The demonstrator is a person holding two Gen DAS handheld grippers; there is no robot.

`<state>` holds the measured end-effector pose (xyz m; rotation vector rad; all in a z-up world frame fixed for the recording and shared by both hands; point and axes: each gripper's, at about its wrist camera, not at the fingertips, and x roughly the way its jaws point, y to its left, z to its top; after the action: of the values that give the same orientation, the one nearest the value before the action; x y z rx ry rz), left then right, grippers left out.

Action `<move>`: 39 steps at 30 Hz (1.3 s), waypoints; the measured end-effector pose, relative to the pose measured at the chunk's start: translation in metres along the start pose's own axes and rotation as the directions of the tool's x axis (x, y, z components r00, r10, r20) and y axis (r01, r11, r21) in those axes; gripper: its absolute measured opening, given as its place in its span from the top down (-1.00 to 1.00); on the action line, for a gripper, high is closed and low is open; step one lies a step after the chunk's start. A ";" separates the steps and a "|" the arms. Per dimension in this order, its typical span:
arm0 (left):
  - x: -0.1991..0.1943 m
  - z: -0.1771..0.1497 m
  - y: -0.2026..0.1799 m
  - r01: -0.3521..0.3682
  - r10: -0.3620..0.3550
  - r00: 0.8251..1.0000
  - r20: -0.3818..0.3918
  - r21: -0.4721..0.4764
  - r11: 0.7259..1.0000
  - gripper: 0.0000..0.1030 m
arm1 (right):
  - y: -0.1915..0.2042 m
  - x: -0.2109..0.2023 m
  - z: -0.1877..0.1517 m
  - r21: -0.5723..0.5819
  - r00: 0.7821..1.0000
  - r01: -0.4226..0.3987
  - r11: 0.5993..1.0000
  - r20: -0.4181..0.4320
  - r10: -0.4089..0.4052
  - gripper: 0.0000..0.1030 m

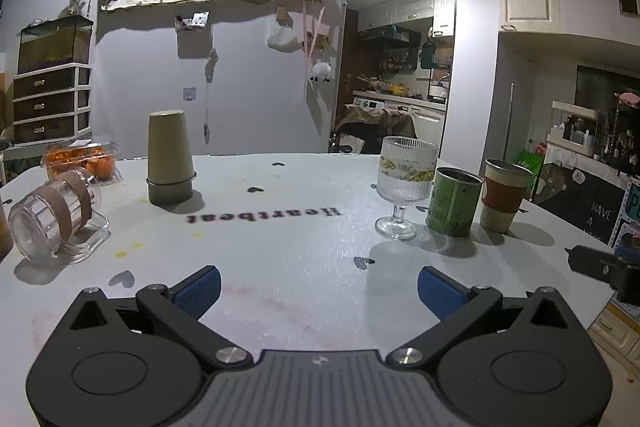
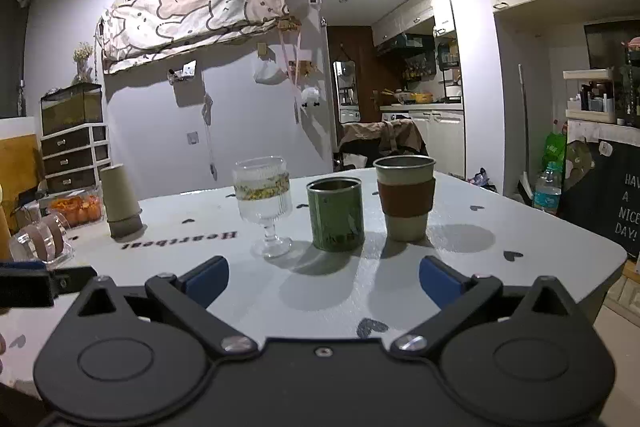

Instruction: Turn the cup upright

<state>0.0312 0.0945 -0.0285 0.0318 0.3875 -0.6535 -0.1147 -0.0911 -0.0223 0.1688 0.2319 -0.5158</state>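
Both tongs wide open & empty, low over the white worktop (image 1: 304, 247); tan cup still upside down, far left.

Left tongs (image 1: 319, 291) spread wide, blue pads (image 1: 199, 291) apart w/ nothing between; right tongs (image 2: 324, 283) same, gaping w/ only bare top between. Tan cup (image 1: 167, 147) stands mouth-down, upright, its rim sitting in/on a dark lid or base, well apart from both tongs. Clear jar (image 1: 52, 217) w/ brown bands lies on its side nr left edge, just in front of a clear box of orange fruit (image 1: 80, 159). On the right, in a close row: ribbed stemmed glass (image 2: 264, 199), green tin (image 2: 335, 213), beige cup w/ brown sleeve (image 2: 405, 201), all upright, mouths up. "Heartbeat" lettering (image 1: 264, 215) printed on top, betw. tan cup & glass.
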 end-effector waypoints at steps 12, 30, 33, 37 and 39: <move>-0.003 0.001 -0.004 -0.001 0.001 1.000 0.013 0.006 1.000 -1.00 | -0.001 0.000 -0.003 -0.008 1.000 0.012 1.000 -0.001 -0.012 -1.00; -0.002 0.001 -0.003 -0.001 0.001 1.000 0.013 0.005 1.000 -1.00 | 0.001 0.000 -0.006 -0.016 1.000 0.020 1.000 -0.002 -0.020 -1.00; -0.002 0.001 -0.003 -0.001 0.001 1.000 0.012 0.004 1.000 -1.00 | 0.001 0.000 -0.006 -0.015 1.000 0.021 1.000 -0.002 -0.021 -1.00; -0.002 0.001 -0.004 -0.001 0.001 1.000 0.013 0.005 1.000 -1.00 | 0.001 0.001 -0.007 -0.016 1.000 0.020 1.000 -0.002 -0.020 -1.00; -0.002 0.001 -0.004 -0.002 0.002 1.000 0.012 0.004 1.000 -1.00 | 0.001 0.000 -0.007 -0.016 1.000 0.020 1.000 -0.002 -0.020 -1.00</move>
<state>0.0277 0.0930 -0.0269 0.0320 0.3746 -0.6524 -0.1152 -0.0893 -0.0286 0.1513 0.2398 -0.5338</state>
